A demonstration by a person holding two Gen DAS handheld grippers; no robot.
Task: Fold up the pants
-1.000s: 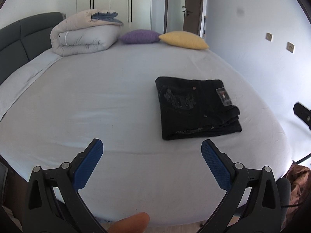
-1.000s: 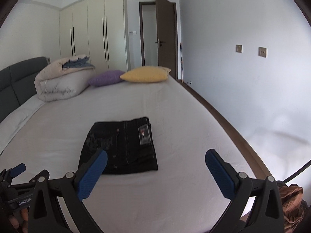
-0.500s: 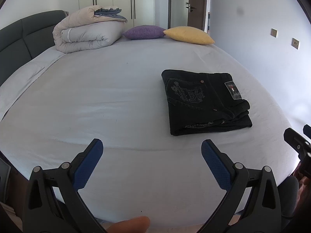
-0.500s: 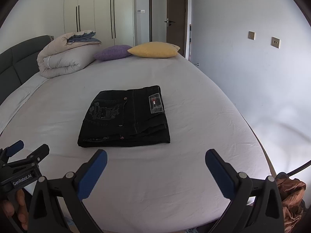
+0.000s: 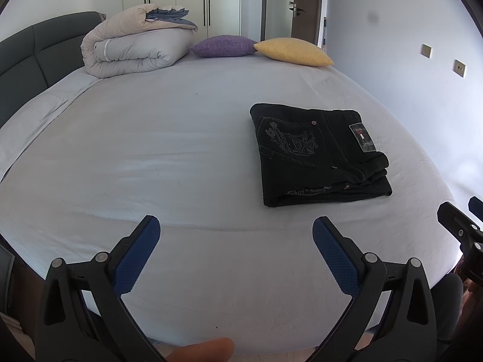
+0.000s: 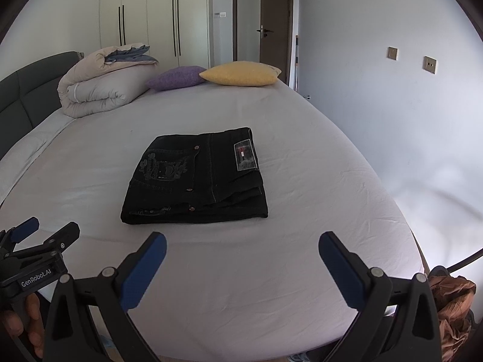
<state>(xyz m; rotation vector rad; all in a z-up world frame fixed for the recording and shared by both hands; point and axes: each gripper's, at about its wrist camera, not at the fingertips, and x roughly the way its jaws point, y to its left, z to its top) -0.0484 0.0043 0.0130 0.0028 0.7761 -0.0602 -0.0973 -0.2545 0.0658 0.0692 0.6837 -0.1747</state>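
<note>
Pale sheet (image 5: 157,157) covers a wide bed in a white-walled bedroom, seen from its foot. Nearest the cameras, the left gripper (image 5: 235,232) hangs over the near edge with its blue pads (image 5: 135,256) spread wide and nothing between them; a fingertip (image 5: 205,350) shows at the bottom of its view. The right gripper (image 6: 241,247) hovers beside it, jaws likewise wide apart and empty, over bare sheet just short of the pants. A hand (image 6: 25,319) grips the left tool's handle at the lower left of the right view. Black pants (image 6: 199,175) lie folded into a flat, squarish stack on the sheet, toward the bed's right side, a patch label (image 6: 246,158) and an embroidered pocket facing up; neither gripper touches them. Brown cloth (image 6: 452,307) sits bunched off the bed's near right corner. Farther back, a rolled duvet (image 5: 135,48) rests by the dark headboard (image 5: 39,51), with a purple cushion (image 5: 223,46) and a yellow cushion (image 5: 294,51) beside it. Beyond stand wardrobe doors (image 6: 163,21) and an open door (image 6: 273,27).
</note>
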